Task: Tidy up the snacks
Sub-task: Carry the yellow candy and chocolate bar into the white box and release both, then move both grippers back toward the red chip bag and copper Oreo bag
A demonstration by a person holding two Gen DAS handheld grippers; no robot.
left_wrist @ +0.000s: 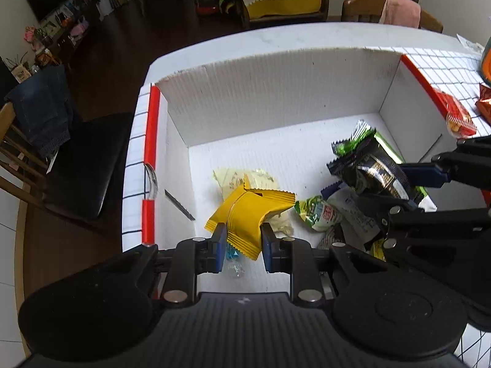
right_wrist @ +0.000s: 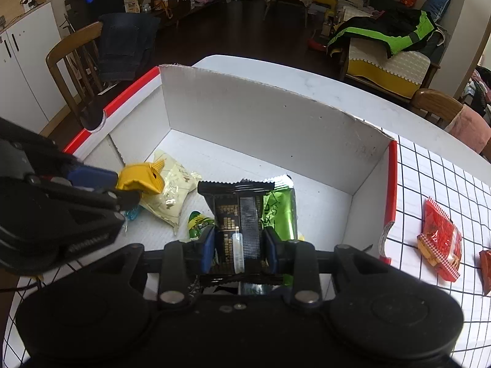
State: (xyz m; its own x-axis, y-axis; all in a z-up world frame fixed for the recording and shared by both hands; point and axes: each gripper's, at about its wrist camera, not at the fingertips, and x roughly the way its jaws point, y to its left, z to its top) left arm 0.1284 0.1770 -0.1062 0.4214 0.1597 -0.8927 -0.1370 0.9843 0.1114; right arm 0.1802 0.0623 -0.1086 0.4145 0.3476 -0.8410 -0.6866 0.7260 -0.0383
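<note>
Over the white box (left_wrist: 276, 92): left gripper (left_wrist: 242, 245) is clenching one yellow packet (left_wrist: 248, 214) | right gripper (right_wrist: 239, 245) is clenching one black-green packet (right_wrist: 245, 211) | beside box: two red packets (right_wrist: 438, 245) are lying on checked tablecloth (right_wrist: 435, 178)

Background items: a wooden chair (right_wrist: 73, 61) with dark jeans (right_wrist: 122, 46) draped over its backrest stands at the left of the worktop (right_wrist: 307, 79). A second wooden chair (right_wrist: 435, 104) carries a pink cloth (right_wrist: 469, 128). A sofa (right_wrist: 389, 70) with a yellow-and-cream cover holds a black-and-green jacket (right_wrist: 389, 33). White cabinet (right_wrist: 27, 61) at far left. Floor (right_wrist: 239, 33) is dark wood.
</note>
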